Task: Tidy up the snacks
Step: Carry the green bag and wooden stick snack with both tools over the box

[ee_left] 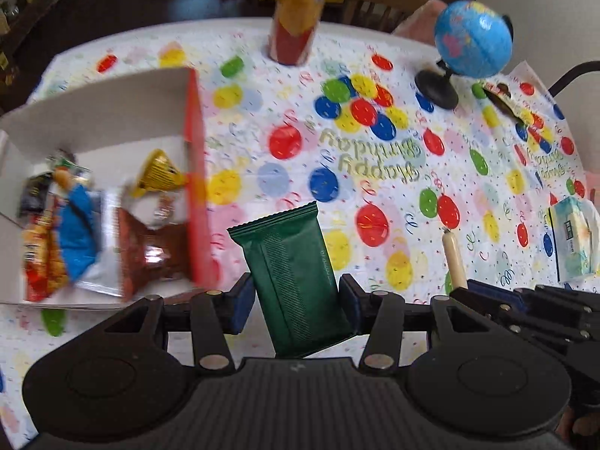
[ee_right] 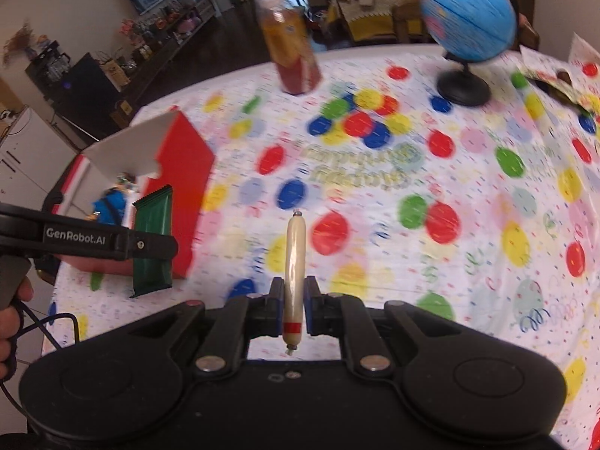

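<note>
Left wrist view: the left claw (ee_left: 296, 302) is partly closed on a green bar (ee_left: 296, 277), its pads pressing the bar's two long edges. The bar's long axis runs forward along the fingers, its top tilted a little left, and it hangs clear of the tabletop (ee_left: 393, 172). The open box (ee_left: 197, 172), already holding several snacks (ee_left: 67, 232), lies just left of and ahead of this claw, its red wall close beside the bar. By my reading the left hand is the nearer to the box, so the coming move turns on a short carry leftward over that wall. At the right edge the right claw (ee_left: 483, 292) shows with a sausage (ee_left: 455, 258) sticking out of it.

Right wrist view: the right claw (ee_right: 293, 309) is nearly shut on the sausage (ee_right: 294, 281), gripped near its red-banded lower end, long axis pointing forward along the fingers. The box (ee_right: 183, 183) lies well off to the left, beyond the left claw (ee_right: 153, 247) and the bar (ee_right: 153, 243).
</note>
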